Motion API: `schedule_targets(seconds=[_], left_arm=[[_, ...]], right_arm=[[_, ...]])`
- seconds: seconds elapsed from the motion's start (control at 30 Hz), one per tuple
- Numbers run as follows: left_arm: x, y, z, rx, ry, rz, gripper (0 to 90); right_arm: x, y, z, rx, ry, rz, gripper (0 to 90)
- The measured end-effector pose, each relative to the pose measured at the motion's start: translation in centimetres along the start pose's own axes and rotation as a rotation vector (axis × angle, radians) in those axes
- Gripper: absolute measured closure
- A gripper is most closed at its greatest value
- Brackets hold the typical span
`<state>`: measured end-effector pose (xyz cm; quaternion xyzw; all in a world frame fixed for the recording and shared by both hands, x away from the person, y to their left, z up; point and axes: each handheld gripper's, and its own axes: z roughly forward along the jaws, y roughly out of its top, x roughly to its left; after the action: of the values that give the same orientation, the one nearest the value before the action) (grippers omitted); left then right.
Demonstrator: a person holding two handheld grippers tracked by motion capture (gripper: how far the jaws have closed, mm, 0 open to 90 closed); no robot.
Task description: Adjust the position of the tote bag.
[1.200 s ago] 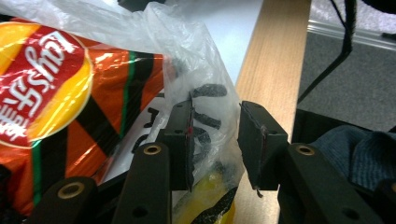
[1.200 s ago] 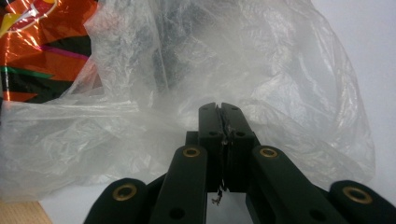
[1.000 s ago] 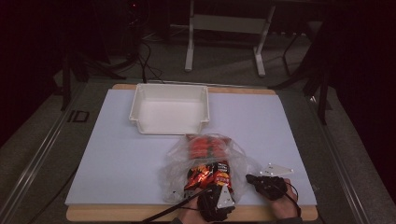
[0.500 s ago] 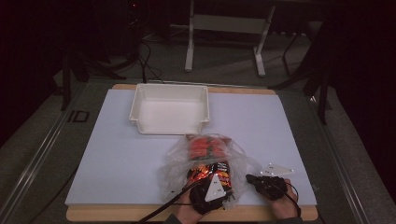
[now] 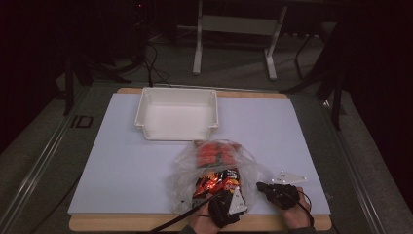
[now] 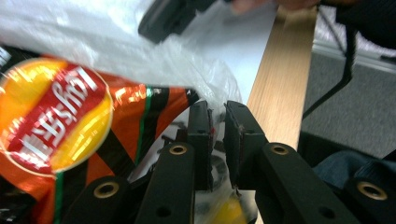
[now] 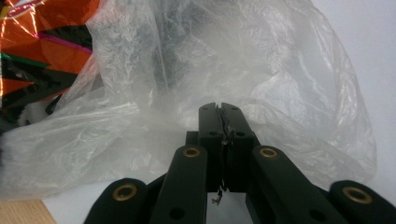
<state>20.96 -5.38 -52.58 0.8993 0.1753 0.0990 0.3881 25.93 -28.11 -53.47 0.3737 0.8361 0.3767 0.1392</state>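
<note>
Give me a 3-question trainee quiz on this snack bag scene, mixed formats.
1. True or false: the white rectangular plastic bin holds a snack packet.
2. What do the right gripper jaws pinch? A) clear crinkled plastic bag B) black cable C) table edge
3. Fill in: the left gripper jaws stand at a corner of the orange and black foil chip packet, beside the ___ wooden table edge.

Key: 1 false, the bin is empty. 2 A. 3 light.
</note>
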Motion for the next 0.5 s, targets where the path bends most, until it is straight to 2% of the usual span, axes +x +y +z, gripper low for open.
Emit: schedule_targets(seconds=[0.07, 0.2, 0.33, 0.37, 0.4, 0.5], left_arm=[[0.0, -0.1, 0.1, 0.005, 0.01, -0.001, 81.4], [0.6, -1.3, -0.7, 0.013, 0.044, -0.029, 80.5], [1.3, -3.1, -2.4, 0.025, 0.072, -0.069, 79.4], [1.3, -3.1, -2.4, 0.025, 0.072, -0.069, 79.2], [1.7, -4.0, -3.5, 0.027, 0.082, -0.088, 79.0], [2.0, -5.0, -4.7, 0.029, 0.111, -0.106, 78.3]], right_arm=[[0.0, 0.0, 0.0, 0.0, 0.0, 0.0, 87.5], [0.0, 0.0, 0.0, 0.001, -0.003, -0.006, 87.6], [0.0, 0.0, 0.0, 0.001, -0.003, -0.007, 87.6], [0.0, 0.0, 0.0, 0.001, -0.003, -0.007, 87.6], [0.0, 0.0, 0.0, 0.002, -0.004, -0.007, 87.7], [0.0, 0.1, 0.0, 0.002, -0.005, -0.008, 87.7]])
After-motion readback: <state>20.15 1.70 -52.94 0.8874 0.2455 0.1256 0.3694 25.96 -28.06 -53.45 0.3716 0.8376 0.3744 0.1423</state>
